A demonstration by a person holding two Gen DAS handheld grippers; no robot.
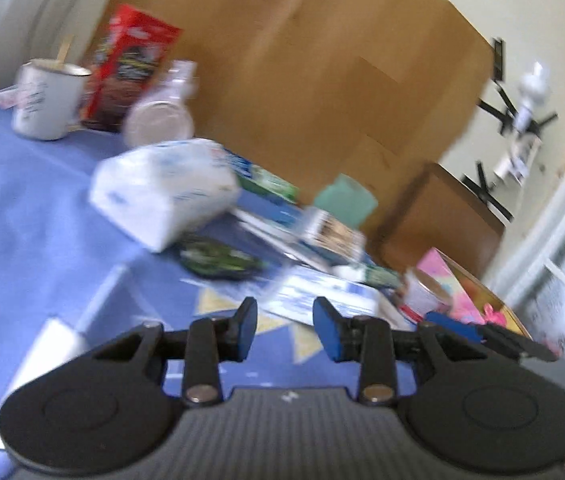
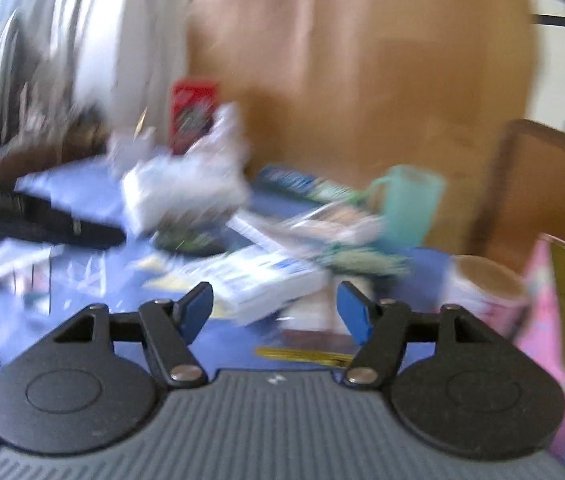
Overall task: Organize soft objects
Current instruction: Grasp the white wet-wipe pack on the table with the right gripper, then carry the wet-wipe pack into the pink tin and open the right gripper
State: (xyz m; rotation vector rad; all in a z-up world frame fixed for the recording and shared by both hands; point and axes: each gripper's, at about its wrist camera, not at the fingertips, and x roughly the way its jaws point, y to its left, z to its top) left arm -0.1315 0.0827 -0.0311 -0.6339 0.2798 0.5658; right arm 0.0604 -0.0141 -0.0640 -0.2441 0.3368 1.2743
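Note:
A soft white tissue pack [image 1: 162,196] lies on the blue tablecloth [image 1: 22,208], ahead and left of my left gripper [image 1: 284,326], which is open and empty above the cloth. The pack shows blurred in the right wrist view [image 2: 178,192]. A flat blue-white packet [image 1: 322,298] lies just beyond the left fingertips, also in the right wrist view [image 2: 266,280]. My right gripper [image 2: 274,312] is open and empty above that packet. A dark green pouch [image 1: 218,260] lies between pack and packet. Both views are motion-blurred.
A white mug [image 1: 46,100], a red box [image 1: 130,68] and a plastic bottle [image 1: 162,112] stand at the back left. A teal cup [image 2: 410,204], a paper cup [image 2: 486,284] and a pink box [image 2: 562,320] are at the right. Booklets [image 1: 302,224] clutter the middle. The left gripper's dark body [image 2: 42,220] crosses the right view's left side.

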